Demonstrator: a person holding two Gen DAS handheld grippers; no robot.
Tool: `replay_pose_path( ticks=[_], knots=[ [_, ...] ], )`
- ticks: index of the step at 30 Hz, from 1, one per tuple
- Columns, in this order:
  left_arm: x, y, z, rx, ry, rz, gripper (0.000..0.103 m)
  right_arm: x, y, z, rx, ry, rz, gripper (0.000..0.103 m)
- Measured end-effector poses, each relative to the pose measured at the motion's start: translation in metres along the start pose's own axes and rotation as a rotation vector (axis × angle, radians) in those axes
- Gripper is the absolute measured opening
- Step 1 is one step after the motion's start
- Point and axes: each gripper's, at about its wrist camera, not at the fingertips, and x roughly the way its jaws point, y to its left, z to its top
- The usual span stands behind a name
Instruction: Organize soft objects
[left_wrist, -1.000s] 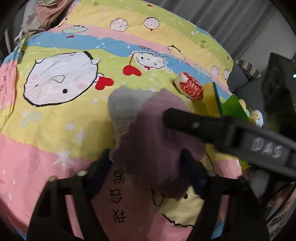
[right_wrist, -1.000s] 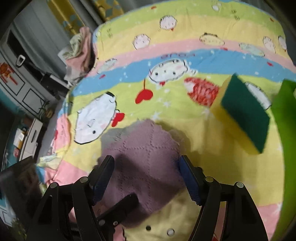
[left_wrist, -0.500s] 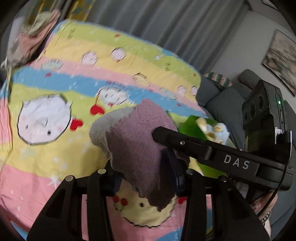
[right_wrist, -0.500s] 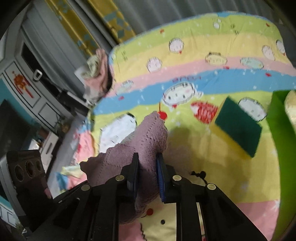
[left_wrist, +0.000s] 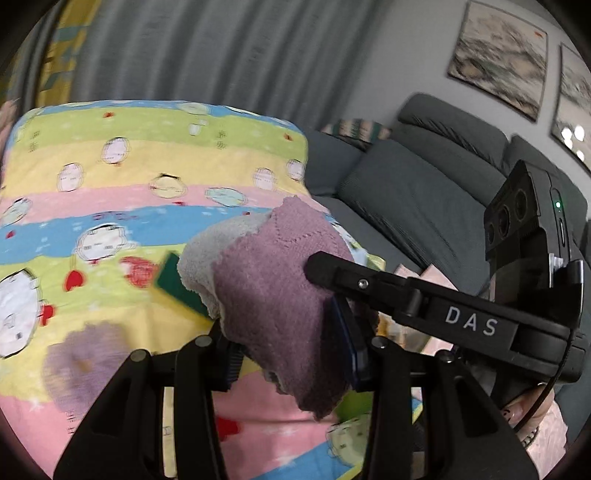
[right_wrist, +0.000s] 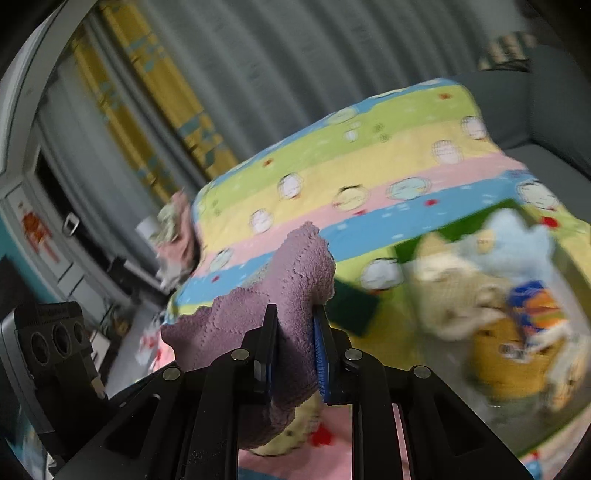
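A purple knitted cloth (left_wrist: 280, 306) with a grey underside is held up in the air above the striped cartoon blanket (left_wrist: 110, 206). My left gripper (left_wrist: 291, 354) is shut on its lower part. My right gripper (right_wrist: 293, 350) is shut on another part of the purple cloth (right_wrist: 295, 273); its black finger crosses the left wrist view (left_wrist: 369, 284). A green bin (right_wrist: 461, 229) at the right of the right wrist view holds several soft toys (right_wrist: 517, 302), blurred.
A green-and-yellow sponge (left_wrist: 173, 284) lies on the blanket, also in the right wrist view (right_wrist: 351, 306). A grey sofa (left_wrist: 424, 192) stands to the right. A heap of clothes (right_wrist: 173, 236) sits at the blanket's far left corner. Curtains hang behind.
Both grippers closed on the purple cloth and lifted it off the blanket. Both views have swung right, toward the sofa and the green bin.
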Motion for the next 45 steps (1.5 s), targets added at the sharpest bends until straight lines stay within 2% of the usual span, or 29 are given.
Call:
replay_pose_path(
  ticks=[8,13,18,23,25,32,34,36,37,39,41,43,45],
  knots=[
    [0.066,-0.054,0.001,0.066,0.101,-0.091,0.04,-0.036,-0.078,0.005,0.138,-0.038,-0.117,0.02],
    [0.097,-0.071,-0.003,0.085,0.17,-0.105,0.04,-0.046,-0.116,0.007,0.217,-0.035,-0.151,0.02],
    [0.124,-0.074,-0.013,0.057,0.265,-0.095,0.04,-0.038,-0.143,0.0,0.266,0.016,-0.221,0.02],
    [0.142,-0.07,-0.025,-0.011,0.366,-0.064,0.04,-0.019,-0.165,-0.007,0.329,0.115,-0.274,0.021],
    [0.14,-0.075,-0.025,0.011,0.345,-0.042,0.041,-0.016,-0.172,-0.01,0.341,0.126,-0.277,0.021],
    [0.137,-0.077,-0.031,0.011,0.366,-0.021,0.048,-0.014,-0.169,-0.01,0.326,0.122,-0.321,0.021],
    [0.13,-0.074,-0.031,0.002,0.359,-0.031,0.053,-0.015,-0.165,-0.008,0.313,0.125,-0.352,0.021],
    [0.12,-0.072,-0.031,0.005,0.339,-0.024,0.063,-0.016,-0.16,-0.007,0.27,0.144,-0.389,0.022],
    [0.113,-0.07,-0.03,0.007,0.326,-0.022,0.065,-0.016,-0.157,-0.006,0.252,0.148,-0.406,0.026],
    [0.099,-0.067,-0.029,0.014,0.304,-0.02,0.072,-0.021,-0.151,-0.005,0.236,0.133,-0.441,0.042],
    [0.085,-0.06,-0.027,0.013,0.278,0.001,0.079,-0.027,-0.144,-0.003,0.223,0.104,-0.44,0.077],
    [0.07,-0.051,-0.026,0.001,0.25,0.032,0.084,-0.035,-0.135,0.0,0.208,0.063,-0.43,0.085],
    [0.053,-0.039,-0.027,-0.013,0.229,0.052,0.084,-0.041,-0.124,0.002,0.189,0.036,-0.422,0.085]
  ],
)
